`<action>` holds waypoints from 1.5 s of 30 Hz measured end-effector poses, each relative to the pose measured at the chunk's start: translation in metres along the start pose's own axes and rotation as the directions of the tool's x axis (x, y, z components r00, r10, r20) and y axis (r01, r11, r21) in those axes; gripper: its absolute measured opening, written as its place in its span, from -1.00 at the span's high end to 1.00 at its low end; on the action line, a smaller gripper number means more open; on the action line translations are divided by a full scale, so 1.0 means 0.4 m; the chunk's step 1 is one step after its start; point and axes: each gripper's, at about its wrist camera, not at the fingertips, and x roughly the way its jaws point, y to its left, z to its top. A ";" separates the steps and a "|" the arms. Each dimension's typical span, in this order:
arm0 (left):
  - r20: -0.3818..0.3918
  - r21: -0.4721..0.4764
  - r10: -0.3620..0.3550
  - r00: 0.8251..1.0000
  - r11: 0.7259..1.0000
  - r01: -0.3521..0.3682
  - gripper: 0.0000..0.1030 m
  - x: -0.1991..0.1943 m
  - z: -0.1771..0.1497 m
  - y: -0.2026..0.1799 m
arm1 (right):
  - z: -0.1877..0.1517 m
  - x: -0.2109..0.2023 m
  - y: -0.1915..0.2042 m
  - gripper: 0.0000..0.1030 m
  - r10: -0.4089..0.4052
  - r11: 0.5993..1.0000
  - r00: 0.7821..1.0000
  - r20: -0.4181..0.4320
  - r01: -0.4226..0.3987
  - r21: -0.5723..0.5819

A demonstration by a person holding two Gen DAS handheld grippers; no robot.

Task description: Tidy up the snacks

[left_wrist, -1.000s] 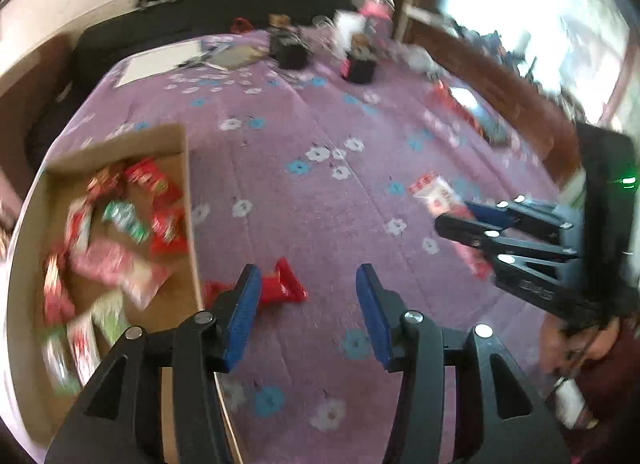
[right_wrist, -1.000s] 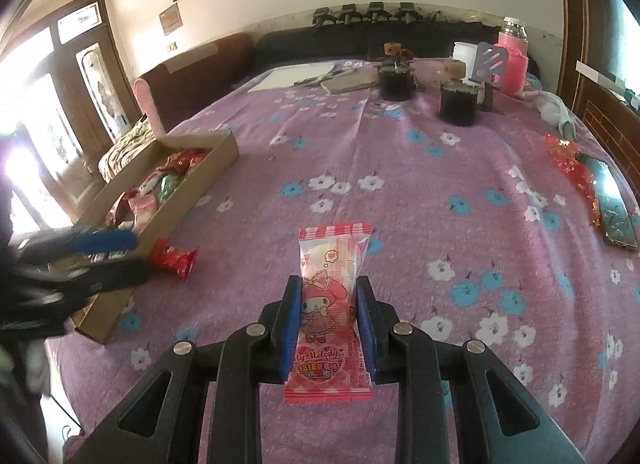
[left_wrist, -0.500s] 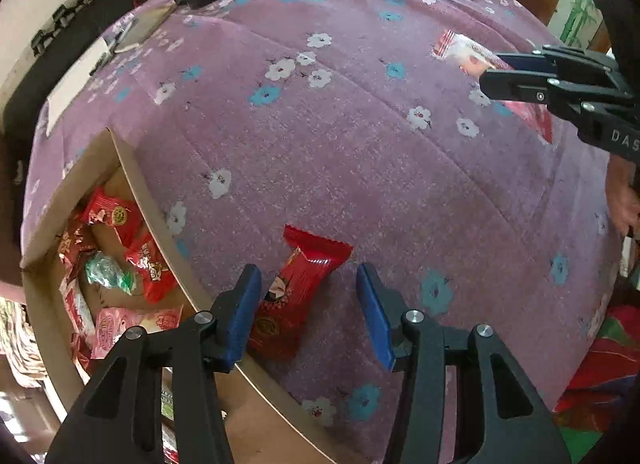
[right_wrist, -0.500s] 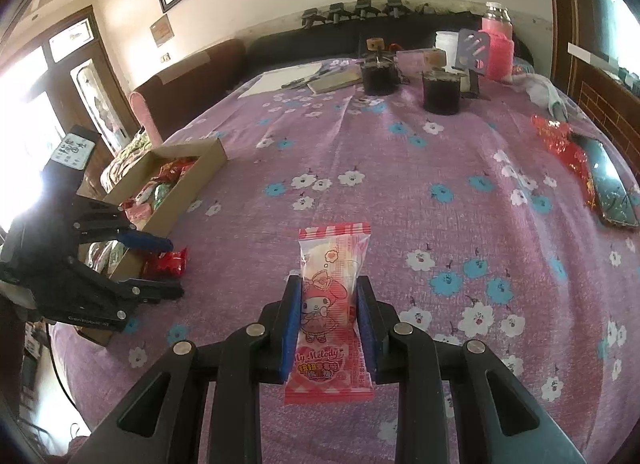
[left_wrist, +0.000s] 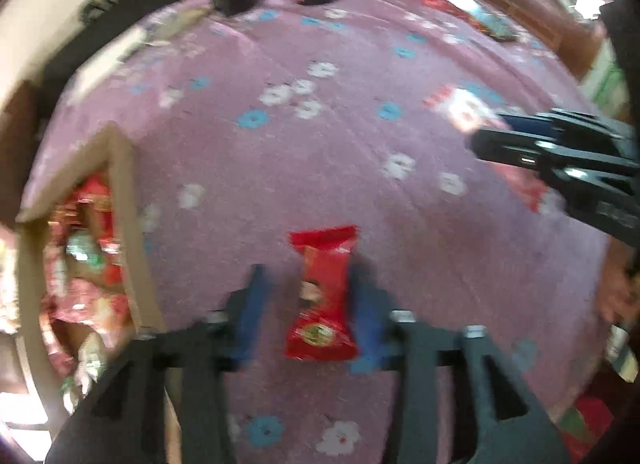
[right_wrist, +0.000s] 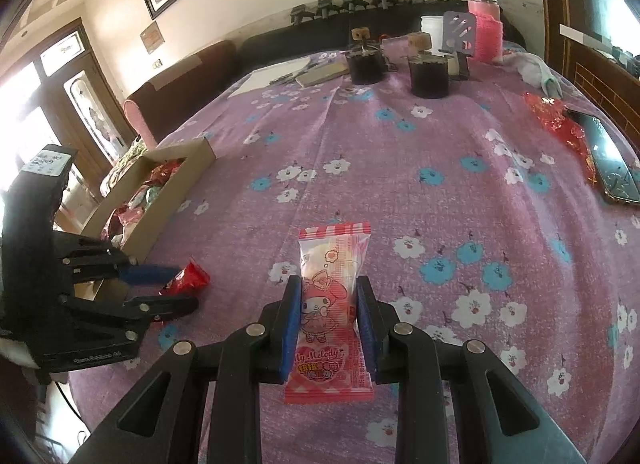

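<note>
A red snack packet [left_wrist: 320, 296] lies on the purple flowered bedspread, just right of an open cardboard box [left_wrist: 124, 199] that holds several snacks. My left gripper [left_wrist: 308, 276] points down over the packet and straddles it. Its jaws are opening, and the left pad stands clear of the wrapper. The right wrist view shows the same left gripper [right_wrist: 180, 290] at the red packet [right_wrist: 192, 278], beside the box [right_wrist: 176, 191]. My right gripper [right_wrist: 328, 282] is shut on a pink cartoon-printed packet [right_wrist: 330, 304], held above the bedspread. In the left wrist view the right gripper [left_wrist: 480, 135] holds the pink packet [left_wrist: 460, 107].
Two dark cups [right_wrist: 428, 73] [right_wrist: 366, 63], a pink bottle [right_wrist: 486, 23] and papers [right_wrist: 276, 75] stand at the far end. A crumpled red wrapper [right_wrist: 552, 115] and a phone [right_wrist: 612, 167] lie at the right edge. A hand [left_wrist: 616, 296] holds the right gripper.
The left gripper has come down and rolled until the red packet lies lengthwise between its jaws, which now stand wider. The right gripper keeps its grip on the pink packet and has drifted a little.
</note>
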 end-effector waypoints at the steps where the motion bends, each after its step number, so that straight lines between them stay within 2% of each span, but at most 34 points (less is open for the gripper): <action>1: 0.012 -0.020 0.028 1.000 0.999 -0.028 -0.25 0.001 -0.002 0.001 | -0.002 -0.003 0.000 0.47 0.000 1.000 1.000 0.002 0.000 0.000; 3: 0.021 -0.068 0.005 1.000 0.998 -0.003 -0.21 0.004 -0.006 0.016 | -0.003 -0.007 0.000 0.47 0.002 1.000 1.000 0.004 -0.002 0.001; 4: 0.024 -0.093 -0.033 0.999 0.995 0.035 0.13 0.004 -0.009 0.023 | -0.004 -0.009 0.002 0.47 0.002 1.000 1.000 0.004 -0.002 -0.001; 5: 0.031 -0.113 -0.090 0.995 0.989 0.093 0.65 0.000 -0.015 0.024 | -0.005 -0.012 0.004 0.47 0.000 1.000 1.000 0.004 0.000 -0.003; 6: 0.036 -0.123 -0.103 0.994 0.987 0.106 0.70 -0.005 -0.018 0.020 | -0.006 -0.014 0.005 0.47 -0.001 1.000 1.000 0.004 0.001 -0.005; 7: 0.043 -0.125 -0.077 0.996 0.989 0.082 0.70 -0.009 -0.022 0.014 | -0.008 -0.018 0.008 0.48 -0.002 1.000 1.000 0.005 0.002 -0.008; 8: 0.051 -0.132 -0.083 0.995 0.987 0.089 0.70 -0.013 -0.026 0.009 | -0.008 -0.021 0.010 0.48 -0.003 1.000 1.000 0.006 0.003 -0.010; 11: 0.083 -0.182 -0.141 0.987 0.971 0.154 0.70 -0.038 -0.048 0.006 | -0.009 -0.038 0.019 0.48 -0.005 1.000 1.000 0.015 0.006 -0.020; 14: 0.157 -0.251 -0.192 0.969 0.941 0.227 0.70 -0.089 -0.067 0.037 | -0.002 -0.054 0.033 0.48 -0.003 0.999 1.000 0.024 0.004 -0.034; 16: 0.212 -0.304 -0.199 0.957 0.917 0.258 0.70 -0.132 -0.096 0.071 | 0.005 -0.065 0.052 0.48 0.002 0.999 1.000 0.031 0.000 -0.050; 19: 0.271 -0.393 -0.176 0.946 0.877 0.275 0.70 -0.182 -0.148 0.148 | 0.020 -0.070 0.095 0.48 0.025 0.997 0.999 0.034 -0.022 -0.078; 23: 0.305 -0.520 -0.075 0.949 0.822 0.232 0.70 -0.226 -0.235 0.262 | 0.044 -0.059 0.182 0.48 0.081 0.989 0.996 0.024 -0.077 -0.130; 25: 0.308 -0.581 -0.021 0.951 0.788 0.205 0.70 -0.246 -0.284 0.323 | 0.056 -0.050 0.234 0.48 0.114 0.981 0.993 0.014 -0.110 -0.160; 30: 0.264 -0.671 0.063 0.963 0.729 0.136 0.70 -0.243 -0.363 0.417 | 0.083 -0.023 0.378 0.49 0.203 0.951 0.979 -0.027 -0.203 -0.234; 33: 0.229 -0.697 0.087 0.970 0.710 0.101 0.69 -0.222 -0.388 0.449 | 0.094 0.007 0.462 0.49 0.253 0.929 0.965 -0.072 -0.263 -0.262; 37: 0.193 -0.710 0.110 0.975 0.701 0.061 0.69 -0.194 -0.408 0.473 | 0.086 0.058 0.566 0.49 0.278 0.904 0.951 -0.137 -0.307 -0.299; 42: 0.160 -0.721 0.149 0.976 0.693 0.012 0.69 -0.177 -0.413 0.487 | 0.034 0.125 0.658 0.49 0.266 0.882 0.940 -0.215 -0.327 -0.340; 45: 0.150 -0.733 0.156 0.976 0.680 0.004 0.69 -0.166 -0.415 0.494 | 0.012 0.157 0.679 0.49 0.245 0.877 0.941 -0.235 -0.318 -0.360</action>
